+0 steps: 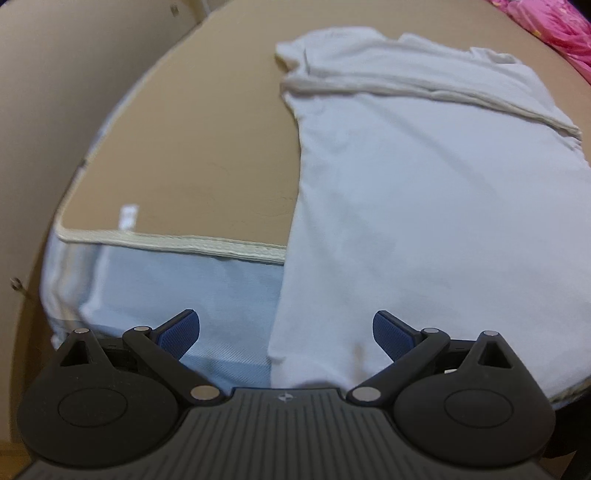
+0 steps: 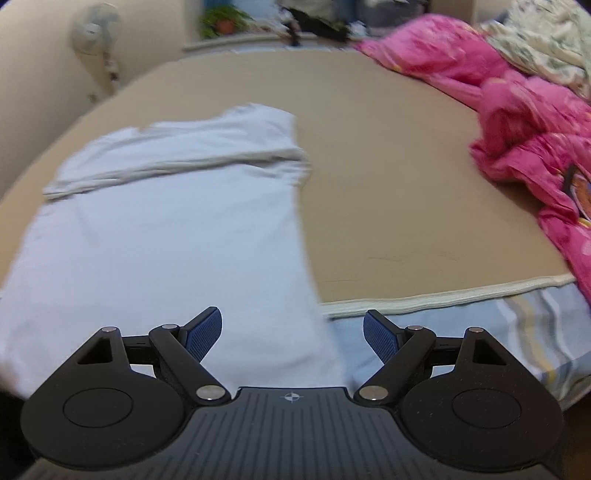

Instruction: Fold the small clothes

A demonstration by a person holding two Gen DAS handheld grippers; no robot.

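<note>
**White shirt spread on the tan mat, both grippers spread wide**

Left wrist view: the left gripper (image 1: 286,334) has its blue-padded fingers well apart, holding nothing. Ahead lies a white cotton T-shirt (image 1: 424,206), flat on a tan mat with cream piping (image 1: 192,155); its near hem hangs over the mat's edge onto a pale blue striped bedsheet (image 1: 192,295). A cloth label (image 1: 129,217) on the mat's corner shows only here.

Right wrist view: the right gripper (image 2: 292,334) is likewise spread and empty, over the shirt's (image 2: 166,236) near right corner. Only this view shows a crumpled pink quilt (image 2: 524,122), a wall fan (image 2: 94,33) and a potted plant (image 2: 221,22). The shirt's far part is folded over, leaving a thick ridge across it.
</note>
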